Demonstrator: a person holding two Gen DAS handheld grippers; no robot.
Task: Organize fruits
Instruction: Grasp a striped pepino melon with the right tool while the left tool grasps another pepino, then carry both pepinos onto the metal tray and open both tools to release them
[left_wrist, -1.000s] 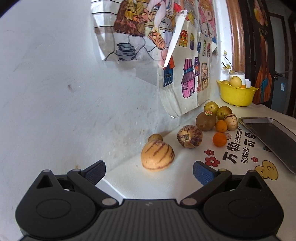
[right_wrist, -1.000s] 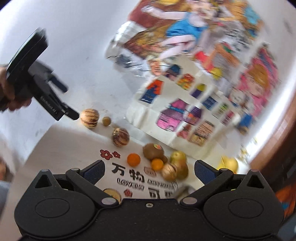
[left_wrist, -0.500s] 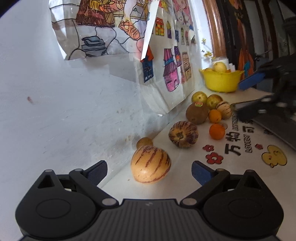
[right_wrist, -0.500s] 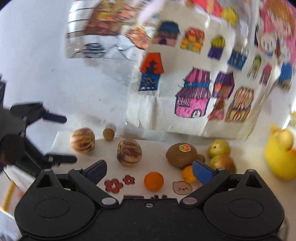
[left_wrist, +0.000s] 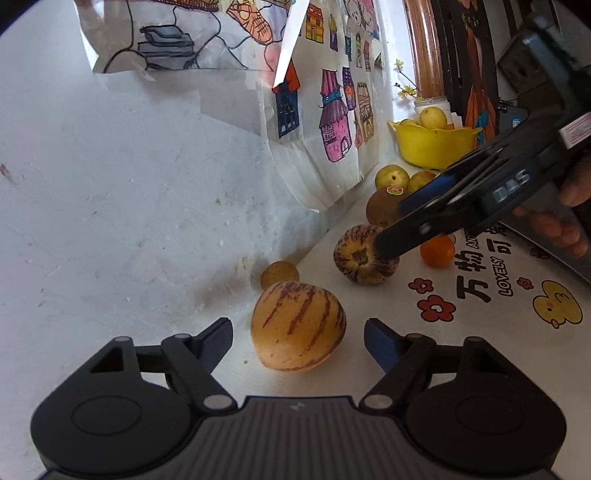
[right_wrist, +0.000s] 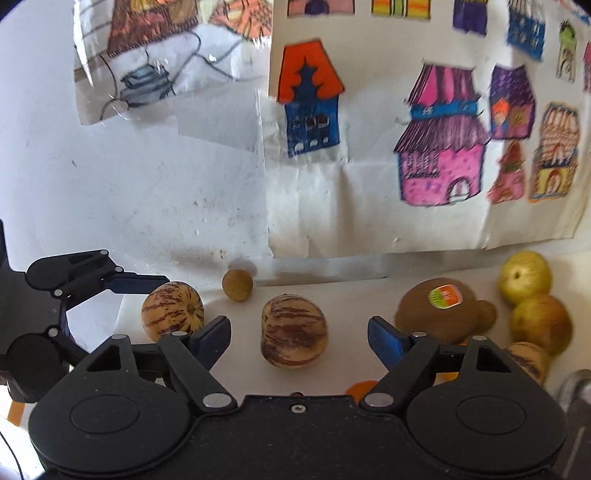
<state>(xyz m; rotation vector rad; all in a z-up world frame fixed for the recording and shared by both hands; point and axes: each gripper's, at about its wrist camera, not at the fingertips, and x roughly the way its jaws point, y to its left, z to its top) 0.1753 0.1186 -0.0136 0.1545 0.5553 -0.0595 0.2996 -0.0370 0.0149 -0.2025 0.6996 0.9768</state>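
Note:
My left gripper (left_wrist: 298, 334) is open, its jaws on either side of a yellow purple-striped melon (left_wrist: 297, 325) on the white table. A small brown round fruit (left_wrist: 279, 274) lies behind it by the wall. My right gripper (right_wrist: 298, 334) is open around a darker striped melon (right_wrist: 294, 335); that melon also shows in the left wrist view (left_wrist: 360, 255) with the right gripper's fingers (left_wrist: 436, 218) over it. A kiwi with a sticker (right_wrist: 436, 314), two yellow-green fruits (right_wrist: 525, 277) and an orange (left_wrist: 437, 251) lie to the right.
A yellow bowl (left_wrist: 432, 146) holding fruit stands at the far end of the table. A metal tray (right_wrist: 576, 391) edge lies at the right. The wall with children's drawings (right_wrist: 436, 155) runs close behind the fruit. Printed stickers (left_wrist: 480, 284) mark the tabletop.
Both grippers have moved in toward the fruit. The left one now straddles the yellow striped melon; the right one has come down over the darker striped melon and entered the left view.

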